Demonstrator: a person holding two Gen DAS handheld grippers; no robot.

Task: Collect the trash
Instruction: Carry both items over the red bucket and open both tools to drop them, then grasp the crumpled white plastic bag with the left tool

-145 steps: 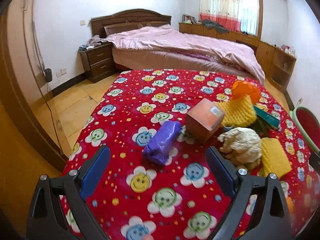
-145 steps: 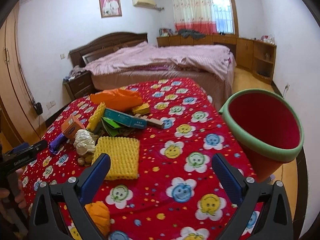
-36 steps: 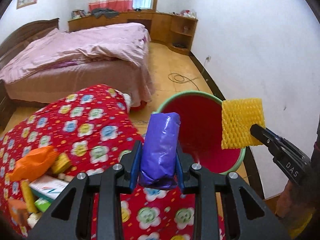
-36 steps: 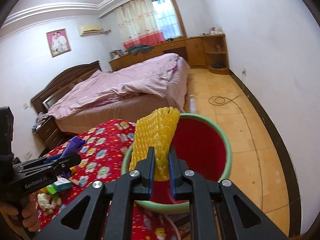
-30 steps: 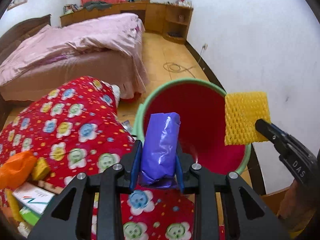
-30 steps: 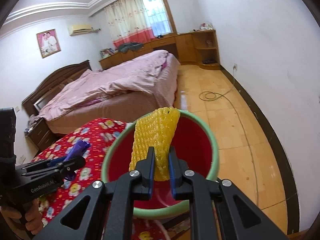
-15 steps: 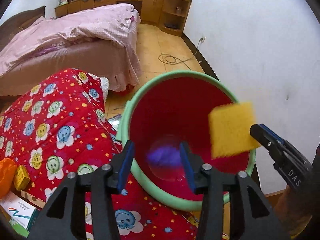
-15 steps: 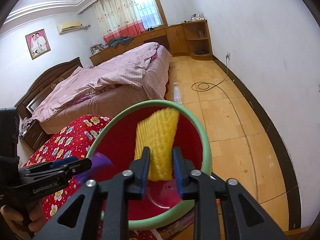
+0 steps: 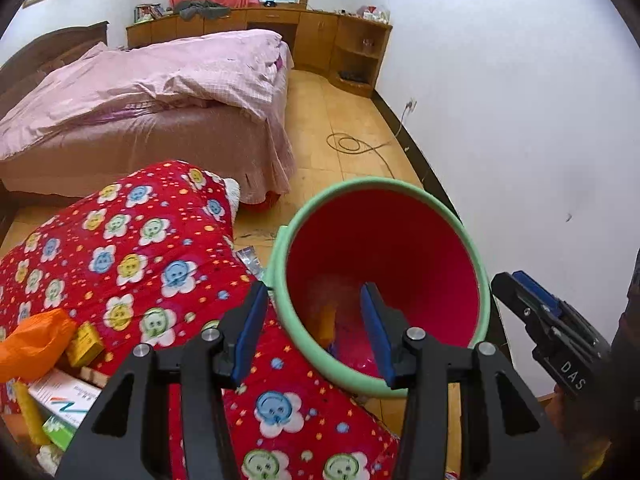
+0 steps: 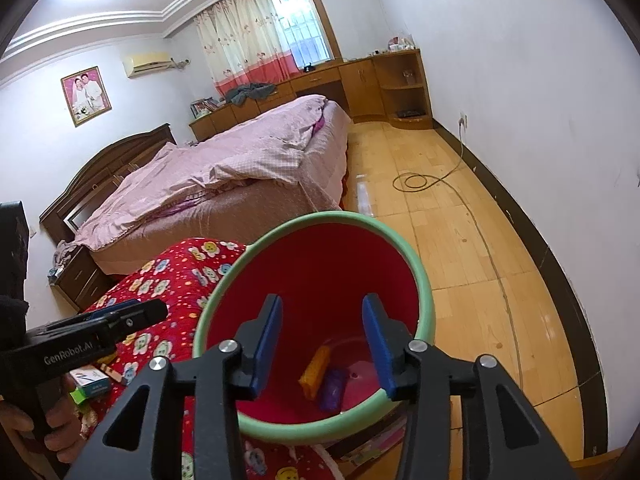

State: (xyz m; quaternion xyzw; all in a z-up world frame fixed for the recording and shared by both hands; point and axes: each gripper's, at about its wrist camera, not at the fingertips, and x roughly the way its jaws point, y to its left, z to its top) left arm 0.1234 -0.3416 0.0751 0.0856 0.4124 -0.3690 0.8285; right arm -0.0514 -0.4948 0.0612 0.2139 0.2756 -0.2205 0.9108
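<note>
A red bucket with a green rim (image 9: pixel 308 208) (image 10: pixel 424 280) stands on the floor beside the red flowered blanket (image 9: pixel 132 240). At its bottom lie the yellow foam net (image 10: pixel 316 366) and the purple packet (image 10: pixel 332 390). My left gripper (image 9: pixel 314 330) hovers open over the bucket's near rim, with nothing between its blue pads. My right gripper (image 10: pixel 322 344) hangs over the bucket mouth, its jaws opening and empty. The right gripper (image 9: pixel 528 300) also shows at the right edge of the left wrist view.
More trash lies on the blanket at the lower left: an orange bag (image 9: pixel 32 340), a small yellow box (image 9: pixel 84 344) and a white carton (image 9: pixel 64 396). A pink bed (image 9: pixel 160 92) stands behind, a white wall (image 9: pixel 520 120) to the right, a cable (image 10: pixel 416 180) on the wooden floor.
Both grippers opened over the bucket. The purple packet dropped out of the left one and the yellow foam net out of the right one; both now lie at the bucket's bottom.
</note>
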